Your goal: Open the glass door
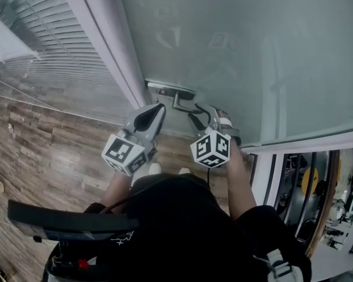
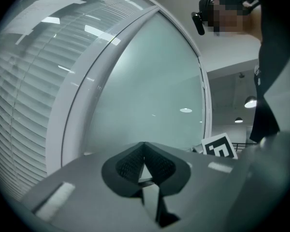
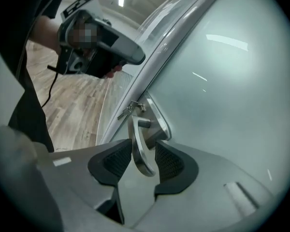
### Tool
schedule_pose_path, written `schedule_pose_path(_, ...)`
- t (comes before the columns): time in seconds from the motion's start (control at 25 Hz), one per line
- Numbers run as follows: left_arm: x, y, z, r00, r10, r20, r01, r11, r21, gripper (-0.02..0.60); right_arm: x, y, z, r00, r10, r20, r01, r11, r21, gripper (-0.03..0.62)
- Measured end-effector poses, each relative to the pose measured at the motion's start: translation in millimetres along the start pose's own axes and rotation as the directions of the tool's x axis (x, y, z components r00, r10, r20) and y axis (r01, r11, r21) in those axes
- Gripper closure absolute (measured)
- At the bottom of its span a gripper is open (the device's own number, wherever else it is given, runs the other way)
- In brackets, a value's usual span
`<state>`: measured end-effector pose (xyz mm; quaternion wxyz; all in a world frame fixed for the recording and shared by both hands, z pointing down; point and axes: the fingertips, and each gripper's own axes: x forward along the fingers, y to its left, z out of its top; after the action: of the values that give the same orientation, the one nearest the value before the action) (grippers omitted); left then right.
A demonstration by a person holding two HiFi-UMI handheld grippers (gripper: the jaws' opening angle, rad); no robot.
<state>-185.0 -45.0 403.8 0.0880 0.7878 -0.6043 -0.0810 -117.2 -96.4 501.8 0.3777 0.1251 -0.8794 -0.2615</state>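
Right gripper view: door handle (image 3: 137,146) sits between the pads of the released right gripper (image 3: 144,161), long axis 12-to-6, unclamped; left gripper (image 2: 145,164) clenched, empty, farther off.

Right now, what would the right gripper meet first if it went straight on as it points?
The right gripper has the door handle lever between its open jaws; straight on, it would probably meet the handle's backplate on the glass door, though depth is unclear.
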Motion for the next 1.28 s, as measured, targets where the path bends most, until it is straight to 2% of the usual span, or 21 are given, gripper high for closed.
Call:
schedule_pose_path(0.32,-7.1,1.1,-2.8,1.000,-0.002,-0.002,0.002,1.000,-0.002,0.581,15.6,9.5,-13.7,0.991,-0.113,-0.068,0.099,0.978,-0.183,0.464)
schedule_pose_path(0.48,-12.1,4.3,-2.4,1.000,0.006,-0.002,-0.006,1.000,-0.004,0.581,17.4,7.2,-13.6,0.979,-0.198,-0.052,0.182,0.959,-0.215,0.468)
schedule_pose_path(0.64,-15.7,1.1,-3.8,1.000,0.006,-0.005,-0.006,1.000,0.001,0.581,18.0,7.3,-15.9,0.962,-0.271,-0.039,0.258,0.946,-0.197,0.471)
schedule_pose_path(1.0,-22.1,-5.8,-8.5,1.000,-0.011,-0.021,0.011,1.000,0.006,0.581,20.7,6.2,-16.5,0.946,-0.325,-0.018,0.324,0.945,-0.037,0.459)
schedule_pose_path(1.16,-29.2,-7.3,-7.5,1.000,-0.016,-0.027,0.016,1.000,0.007,0.581,25.7,10.5,-22.3,0.944,-0.330,-0.007,0.327,0.934,0.141,0.457)
schedule_pose_path(1.28,-35.4,-4.5,-8.8,0.999,-0.015,-0.033,0.016,1.000,0.009,0.581,34.9,13.9,-24.4,0.943,-0.332,0.023,0.308,0.897,0.317,0.457)
